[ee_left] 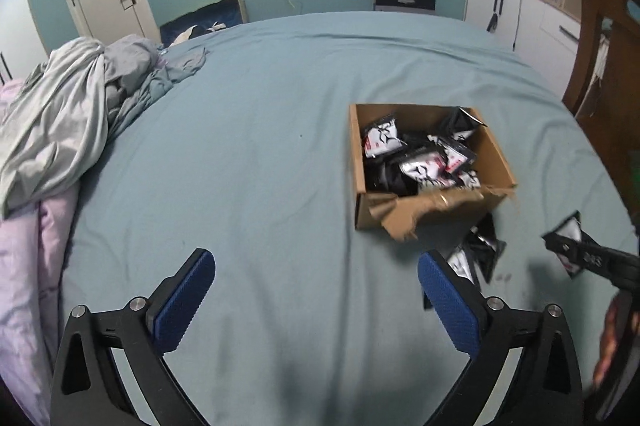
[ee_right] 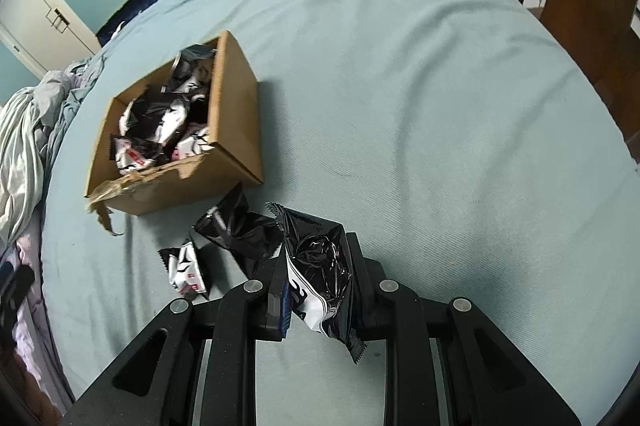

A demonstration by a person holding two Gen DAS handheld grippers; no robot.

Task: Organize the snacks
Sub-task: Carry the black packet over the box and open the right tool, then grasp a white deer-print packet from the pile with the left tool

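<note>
While the right gripper (ee_right: 320,278) hangs above the bed (ee_right: 420,98), its jaws are clenched on a black-and-white snack packet (ee_right: 320,266), lifted off the sheet. Left gripper (ee_left: 316,306): jaws released, nothing between the blue pads (ee_left: 182,306), poised over bare sheet. Cardboard box (ee_right: 236,106): open-topped, near wall torn, standing toward the middle of the bed, holding a heap of packets (ee_right: 160,130). Two loose packets on the sheet just beside the box's torn wall: one black (ee_right: 236,230), one black-and-white (ee_right: 186,268). Crumpled bedding (ee_left: 60,114): piled along the bed's left edge.
</note>
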